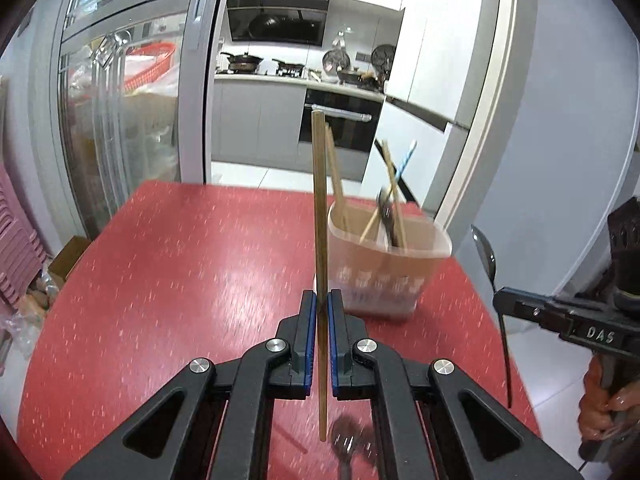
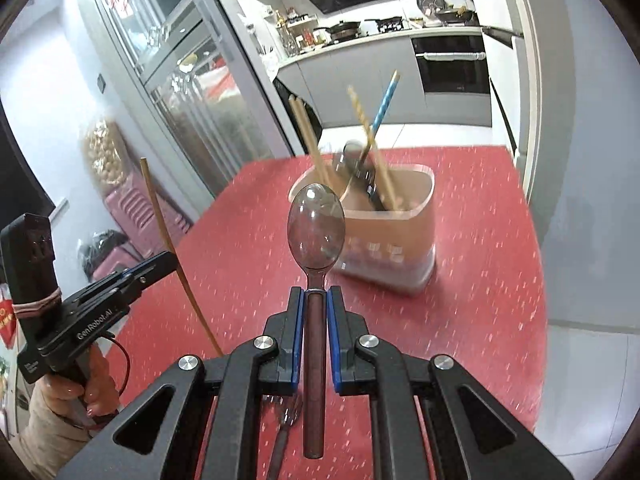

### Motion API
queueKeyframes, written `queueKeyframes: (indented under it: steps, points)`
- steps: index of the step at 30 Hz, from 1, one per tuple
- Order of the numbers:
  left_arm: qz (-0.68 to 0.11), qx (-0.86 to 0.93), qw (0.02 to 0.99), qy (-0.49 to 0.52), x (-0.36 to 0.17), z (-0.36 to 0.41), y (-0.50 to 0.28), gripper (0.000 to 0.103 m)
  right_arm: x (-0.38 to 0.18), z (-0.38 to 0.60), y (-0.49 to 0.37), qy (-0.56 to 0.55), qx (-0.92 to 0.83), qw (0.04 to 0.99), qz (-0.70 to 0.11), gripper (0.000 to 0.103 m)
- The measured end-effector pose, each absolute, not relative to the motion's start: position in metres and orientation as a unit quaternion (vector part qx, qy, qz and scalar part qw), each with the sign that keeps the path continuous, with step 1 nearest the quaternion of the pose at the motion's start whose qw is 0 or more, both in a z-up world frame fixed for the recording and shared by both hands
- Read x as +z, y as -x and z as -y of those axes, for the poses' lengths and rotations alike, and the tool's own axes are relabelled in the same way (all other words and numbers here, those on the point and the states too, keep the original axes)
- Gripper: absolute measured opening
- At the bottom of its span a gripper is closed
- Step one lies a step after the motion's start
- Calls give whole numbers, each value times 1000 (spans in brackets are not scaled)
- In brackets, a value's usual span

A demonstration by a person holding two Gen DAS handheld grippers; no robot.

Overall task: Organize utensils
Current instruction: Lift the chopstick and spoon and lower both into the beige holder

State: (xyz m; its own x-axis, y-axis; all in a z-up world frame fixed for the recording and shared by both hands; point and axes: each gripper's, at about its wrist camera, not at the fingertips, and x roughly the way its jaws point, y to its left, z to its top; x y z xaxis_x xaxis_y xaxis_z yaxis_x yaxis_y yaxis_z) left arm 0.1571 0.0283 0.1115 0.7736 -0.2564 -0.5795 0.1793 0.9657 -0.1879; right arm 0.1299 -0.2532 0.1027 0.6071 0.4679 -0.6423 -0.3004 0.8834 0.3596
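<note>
The translucent plastic utensil holder with a brownish inner wall [image 1: 390, 264] stands ahead of both grippers on the red speckled tabletop [image 1: 180, 264], toward its far right part, and everything turns on getting two long things down through its open top. The left gripper [image 1: 322, 304] is clamped narrow on a slim brown wooden chopstick [image 1: 320, 208], whose long axis stands nearly upright, its upper end well above the holder's rim and its lower end hanging below the jaws; the holder lies just right of that stick and a little farther off. The right gripper [image 2: 316, 300] is pinched on the dark handle of a clear smoky-plastic spoon [image 2: 316, 224], bowl up and pointing straight at the holder, which sits dead ahead and slightly right. Neither looks clearly nearer. Inside, more wooden chopsticks [image 2: 308, 136], a blue striped straw [image 2: 386, 100] and a dark utensil lean every which way, so free room is mostly at the near left of the opening. A dark fork [image 2: 286, 420] lies on the tabletop below the grippers. The tabletop's right edge runs close beside the holder.
</note>
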Motion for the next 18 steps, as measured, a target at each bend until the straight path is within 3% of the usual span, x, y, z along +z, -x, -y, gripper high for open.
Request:
queueKeyframes:
  steps: [18]
  points:
    - [-245, -129, 958, 71, 181, 3, -255, 31, 151, 271, -227, -112, 197, 919, -322, 12]
